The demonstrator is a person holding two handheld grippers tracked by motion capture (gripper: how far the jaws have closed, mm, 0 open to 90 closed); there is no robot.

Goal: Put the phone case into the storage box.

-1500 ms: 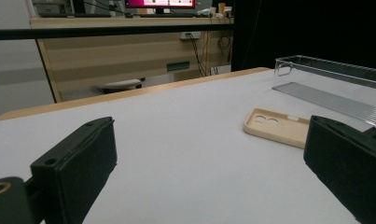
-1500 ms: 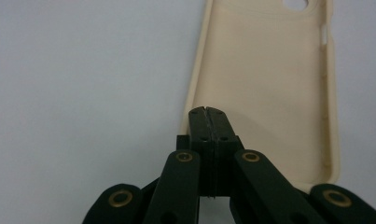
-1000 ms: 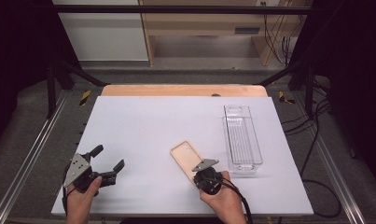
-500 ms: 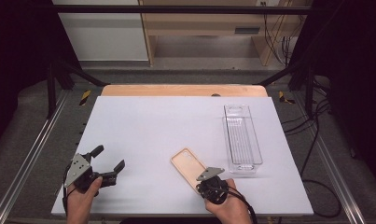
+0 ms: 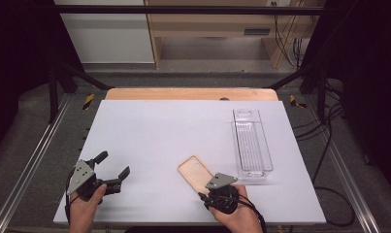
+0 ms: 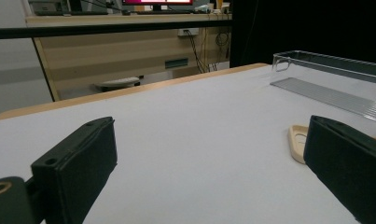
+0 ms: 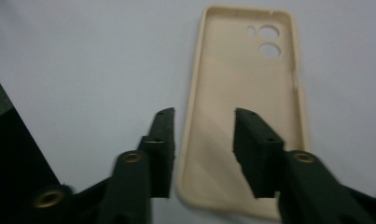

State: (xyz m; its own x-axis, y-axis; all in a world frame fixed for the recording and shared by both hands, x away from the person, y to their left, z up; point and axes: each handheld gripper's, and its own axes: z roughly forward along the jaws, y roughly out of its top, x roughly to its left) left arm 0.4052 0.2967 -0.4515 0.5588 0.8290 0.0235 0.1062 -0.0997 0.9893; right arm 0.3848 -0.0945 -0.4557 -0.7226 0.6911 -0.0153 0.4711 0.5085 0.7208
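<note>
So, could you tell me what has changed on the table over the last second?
The right gripper has just opened its jaws and let go of the phone case, which now lies flat on the table; it had slid a little toward the person. The left gripper stayed open in place, and the clear tray did not move.

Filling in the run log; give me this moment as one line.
right gripper: jaws just opening, over phone case, pads not pressing | left gripper: open, nothing held | clear tray: right of case

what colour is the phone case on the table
Pale beige, plain with no pattern; the phone case shows best in the right gripper view.
</note>
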